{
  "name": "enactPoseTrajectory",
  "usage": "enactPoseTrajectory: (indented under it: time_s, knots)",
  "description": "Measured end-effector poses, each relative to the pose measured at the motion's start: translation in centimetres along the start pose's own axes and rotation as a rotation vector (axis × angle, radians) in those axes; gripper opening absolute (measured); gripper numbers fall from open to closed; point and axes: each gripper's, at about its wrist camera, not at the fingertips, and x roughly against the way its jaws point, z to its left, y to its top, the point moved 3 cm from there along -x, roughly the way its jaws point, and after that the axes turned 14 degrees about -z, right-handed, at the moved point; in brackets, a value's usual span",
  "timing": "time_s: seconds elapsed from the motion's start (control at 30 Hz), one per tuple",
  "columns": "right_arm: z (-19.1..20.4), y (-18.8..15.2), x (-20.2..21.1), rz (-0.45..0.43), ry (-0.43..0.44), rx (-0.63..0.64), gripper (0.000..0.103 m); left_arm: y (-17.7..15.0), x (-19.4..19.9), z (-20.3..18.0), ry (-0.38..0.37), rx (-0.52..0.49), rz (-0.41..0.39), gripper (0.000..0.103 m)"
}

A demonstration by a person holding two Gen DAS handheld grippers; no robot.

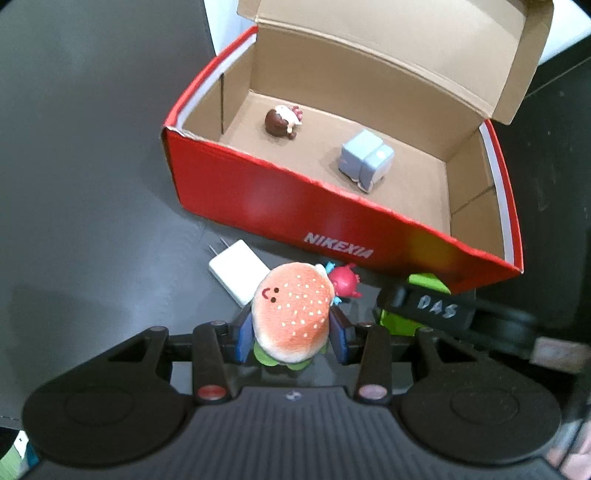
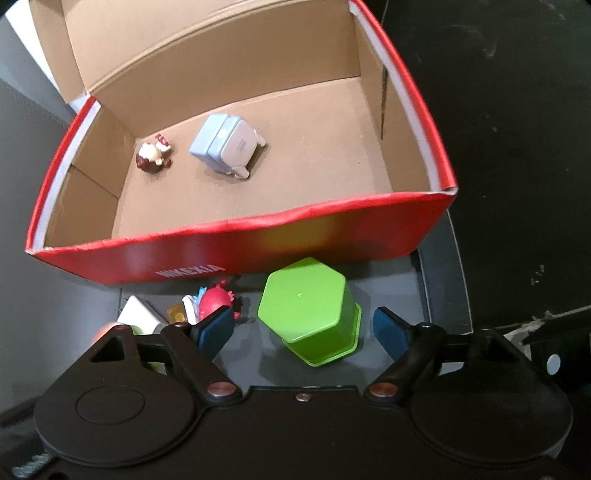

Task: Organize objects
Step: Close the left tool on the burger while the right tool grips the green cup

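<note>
Between the left gripper's [image 1: 291, 332] pads, the soft burger plush [image 1: 291, 314] is getting squeezed at its sides; right gripper [image 2: 306, 328] is straddling the rigid, light-looking green cup [image 2: 310, 314], open.

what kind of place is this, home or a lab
Probably a home desk or tabletop, though little of the room shows. A red shoebox sits open on a dark table among small toys, a white phone charger and a green cup.

dark matte tabletop [image 1: 92, 166], soft overhead glare, white wall strip [image 1: 218, 26] behind far edge, black speckled floor [image 2: 517, 110] beyond right edge
</note>
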Motion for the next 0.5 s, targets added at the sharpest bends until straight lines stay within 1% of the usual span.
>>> enactPoseTrajectory:
  time_s: [0.07,0.13,0.17,0.2,0.23,0.5]
  knots:
    - [0.2,-0.2,-0.3,0.000,-0.011,0.019,0.074,0.3,0.3,0.0,-0.002,0.005,-0.006,0.041]
    - [0.2,-0.3,-0.6,-0.004,-0.020,0.030,0.072,0.6,0.7,-0.1,-0.005,0.005,-0.014,0.041]
    - [0.1,-0.4,-0.7,-0.003,-0.025,0.038,0.066,0.6,0.9,-0.2,-0.007,0.002,-0.017,0.041]
    - [0.1,-0.5,-0.8,-0.001,-0.026,0.042,0.055,0.7,1.1,-0.3,-0.009,-0.001,-0.021,0.041]
    - [0.0,-0.6,-0.9,0.003,-0.019,0.040,0.050,0.8,1.3,-0.4,-0.011,-0.004,-0.024,0.041]
    - [-0.1,-0.8,0.0,0.010,0.009,0.039,0.049,0.9,2.6,-0.1,-0.009,-0.010,-0.038,0.041]
